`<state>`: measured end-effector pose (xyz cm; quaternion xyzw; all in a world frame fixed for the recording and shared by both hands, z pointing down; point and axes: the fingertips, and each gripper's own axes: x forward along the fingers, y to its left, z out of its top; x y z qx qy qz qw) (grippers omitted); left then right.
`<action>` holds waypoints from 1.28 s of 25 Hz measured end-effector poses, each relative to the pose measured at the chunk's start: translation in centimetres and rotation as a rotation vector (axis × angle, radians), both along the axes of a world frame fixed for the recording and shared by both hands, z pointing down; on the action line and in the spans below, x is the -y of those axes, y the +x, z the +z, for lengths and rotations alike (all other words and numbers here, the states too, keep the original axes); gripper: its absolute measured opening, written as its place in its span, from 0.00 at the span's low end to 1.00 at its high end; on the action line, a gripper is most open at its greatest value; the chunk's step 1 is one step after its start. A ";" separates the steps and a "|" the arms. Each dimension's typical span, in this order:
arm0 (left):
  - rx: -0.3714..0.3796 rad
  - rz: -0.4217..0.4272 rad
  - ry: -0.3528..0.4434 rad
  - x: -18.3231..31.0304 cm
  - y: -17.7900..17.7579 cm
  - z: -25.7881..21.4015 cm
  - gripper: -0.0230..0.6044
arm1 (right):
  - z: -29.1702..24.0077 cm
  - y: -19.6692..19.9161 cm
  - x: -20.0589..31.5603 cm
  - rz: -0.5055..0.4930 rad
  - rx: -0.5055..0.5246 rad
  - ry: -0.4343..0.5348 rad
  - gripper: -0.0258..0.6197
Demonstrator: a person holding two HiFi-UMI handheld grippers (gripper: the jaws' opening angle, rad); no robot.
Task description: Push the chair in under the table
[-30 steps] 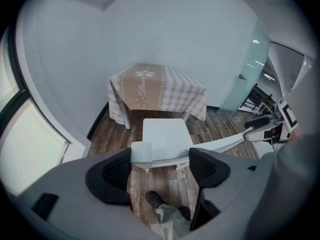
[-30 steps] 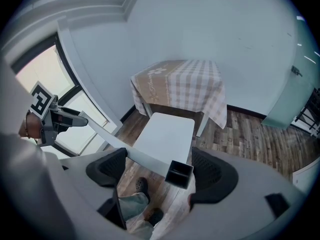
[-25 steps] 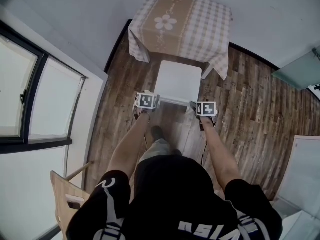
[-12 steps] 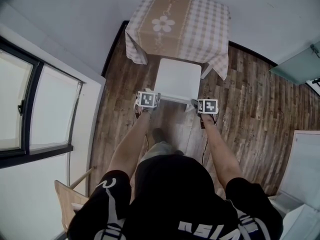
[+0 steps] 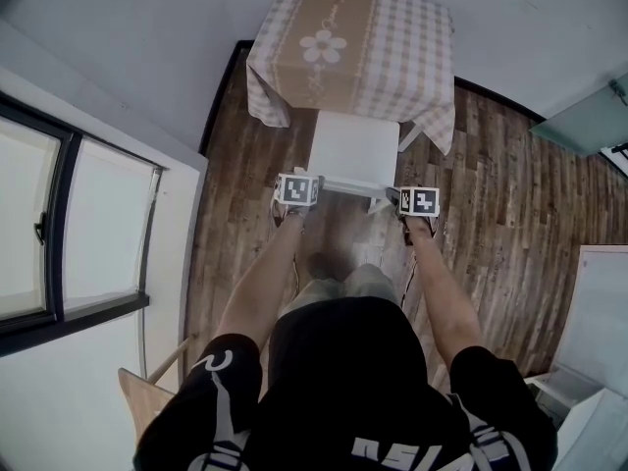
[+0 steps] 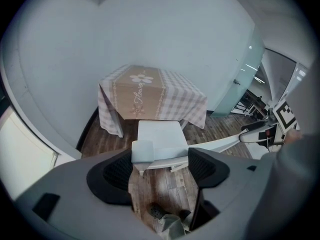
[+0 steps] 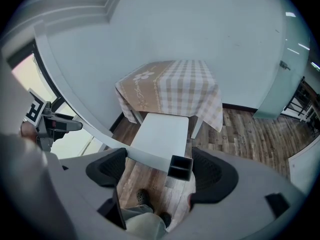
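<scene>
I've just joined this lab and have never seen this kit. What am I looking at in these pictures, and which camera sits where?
There is no robot here. A person holds a two-jaw tool in each hand; the cubes with black-and-white squares are part of those tools.

The top-down picture comes from a camera on the person's head. It shows their arms, a white chair, a table under a checked cloth, and a wooden floor.

The other two pictures come from cameras riding on the tools, each looking along its own jaws. The left gripper has its jaws apart, with the left end of the chair's back rail between them. The right gripper is the same at the rail's right end. Neither is clamped shut. The far edge of the seat reaches the hanging edge of the cloth.
</scene>
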<state>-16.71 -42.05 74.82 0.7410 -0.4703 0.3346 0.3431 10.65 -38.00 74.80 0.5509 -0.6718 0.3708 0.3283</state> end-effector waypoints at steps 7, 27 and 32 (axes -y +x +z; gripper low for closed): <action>-0.013 0.015 -0.018 1.8 0.0 0.1 0.62 | 0.1 -0.1 1.8 0.014 -0.013 0.004 0.70; -0.013 0.032 -0.027 11.1 -0.1 0.2 0.62 | 0.2 -0.4 10.3 0.032 0.027 0.017 0.70; -0.012 0.029 -0.020 13.3 -0.1 0.2 0.62 | 0.2 -0.4 12.5 0.035 0.027 0.016 0.70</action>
